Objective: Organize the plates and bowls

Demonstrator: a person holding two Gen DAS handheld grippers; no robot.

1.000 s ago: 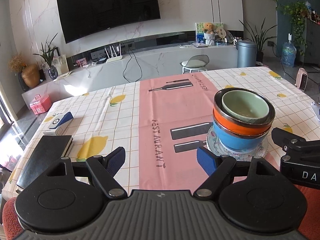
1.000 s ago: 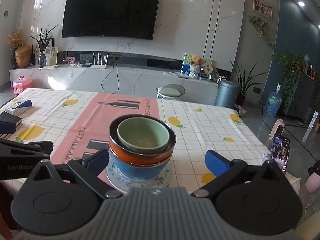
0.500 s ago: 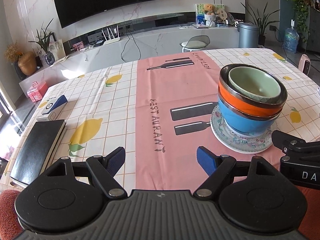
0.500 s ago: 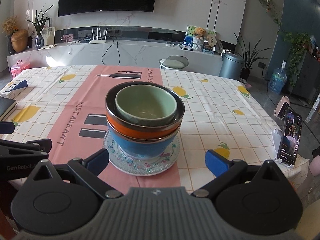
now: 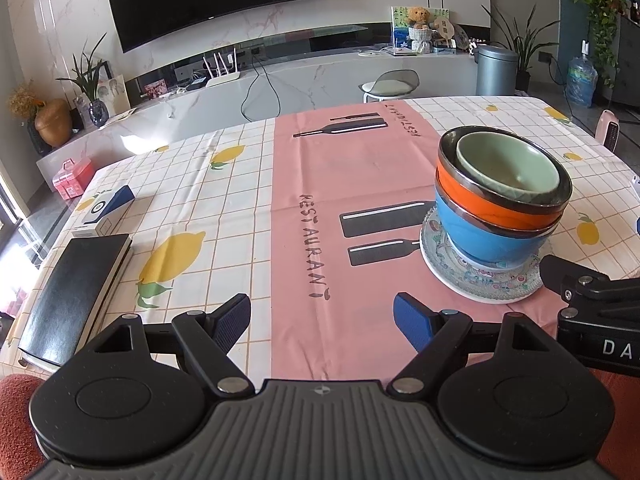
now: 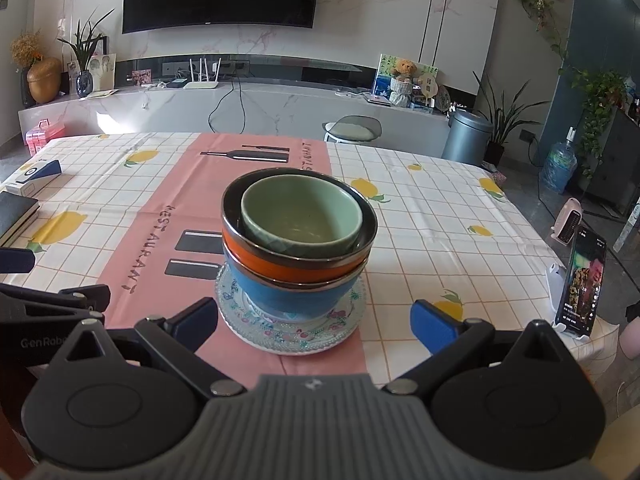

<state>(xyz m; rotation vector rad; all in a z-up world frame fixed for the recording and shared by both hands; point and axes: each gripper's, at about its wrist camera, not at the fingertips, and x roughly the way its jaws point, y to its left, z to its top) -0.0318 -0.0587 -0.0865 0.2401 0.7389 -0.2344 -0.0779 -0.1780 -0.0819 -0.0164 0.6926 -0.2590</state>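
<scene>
Stack sits on the pink strip of the tablecloth (image 6: 432, 216), near the table's near edge: green bowl (image 6: 302, 216) nested in orange bowl (image 6: 280, 262), that in blue bowl (image 6: 288, 296), all on a patterned plate (image 6: 288, 330). Green bowl sits off-centre in the orange one. Right gripper (image 6: 314, 320) spread wide, empty, plate between its fingers. Left gripper (image 5: 322, 318) wide, empty, left of the stack. Stacking looks done; if moving it, grip the plate rim low and keep it level so nothing tips.
</scene>
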